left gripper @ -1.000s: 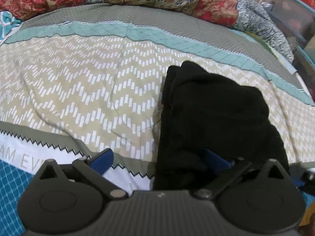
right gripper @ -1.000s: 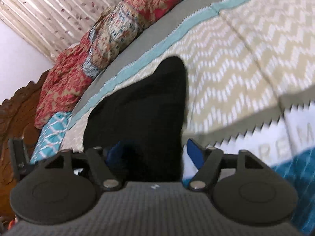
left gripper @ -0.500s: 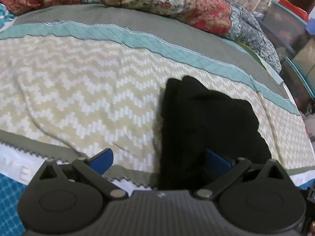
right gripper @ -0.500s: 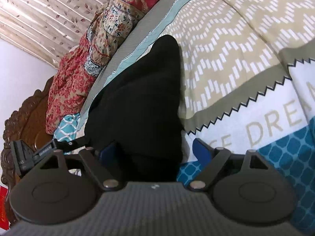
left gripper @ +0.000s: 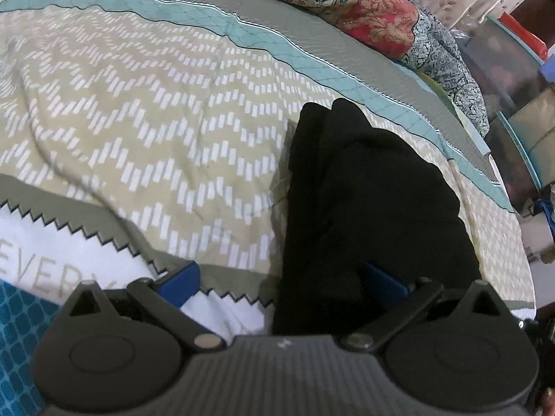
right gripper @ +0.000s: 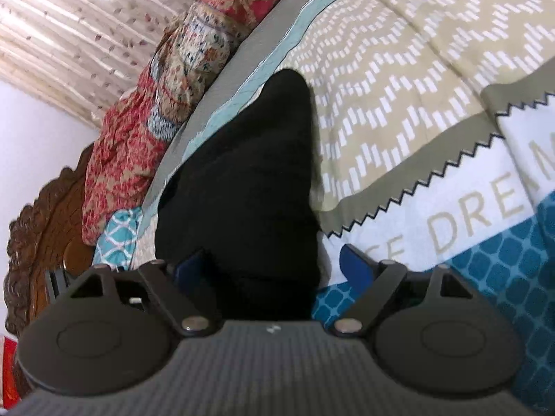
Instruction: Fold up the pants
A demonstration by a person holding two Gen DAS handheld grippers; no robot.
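**Black pants folded on bed, both hand-held grippers spread over near end**

The pants [left gripper: 364,201] lay in a folded black bundle on the bedspread [left gripper: 138,121], near its zigzag band. Left hand-held gripper [left gripper: 281,282] had jaws apart: left pad over bare bedspread, right pad over the cloth, w/ the pants' near edge between. Right hand-held gripper [right gripper: 272,263] stood wide too, its pads not pressing the cloth. Pants' near end was cut off behind both gripper bodies; folds hard to read, fabric too dark. Bedspread quilted, tan chevrons, teal stripe, printed letters. Patterned bedding [right gripper: 145,131] bunched along the far edge; carved wooden headboard [right gripper: 38,215] partly seen.
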